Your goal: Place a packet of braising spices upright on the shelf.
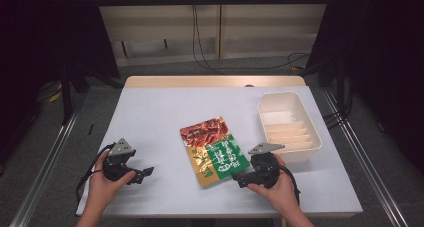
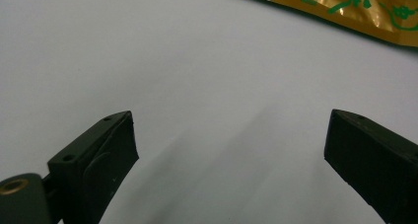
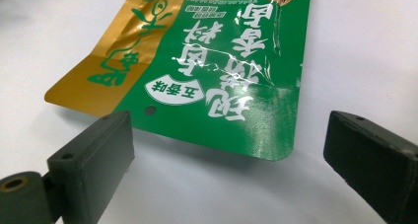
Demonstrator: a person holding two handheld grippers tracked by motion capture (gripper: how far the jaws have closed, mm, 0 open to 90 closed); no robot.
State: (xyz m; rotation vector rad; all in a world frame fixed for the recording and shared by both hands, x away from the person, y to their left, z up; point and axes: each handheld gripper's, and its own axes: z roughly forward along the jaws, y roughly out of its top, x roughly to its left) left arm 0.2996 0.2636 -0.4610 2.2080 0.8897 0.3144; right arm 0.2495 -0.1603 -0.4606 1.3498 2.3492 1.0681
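Observation:
A flat snack pouch (image 1: 213, 151), red at its far end and green and gold at its near end, lies in the middle of the white table (image 1: 160, 112). My right gripper (image 1: 239, 179) is held in a hand just off the pouch's near right corner, jaws open and pointing left at it. In the right gripper view the pouch's green end (image 3: 231, 81) lies just ahead of the open jaws, and nothing is between them. My left gripper (image 1: 145, 173) rests at the front left, open and empty, facing right. The pouch's gold edge (image 2: 345, 12) shows far ahead in the left gripper view.
A white plastic bin (image 1: 288, 126) with ribbed dividers stands at the right side of the table, just beyond the right hand. Metal rails run along both sides of the table. Cables lie on the floor behind it.

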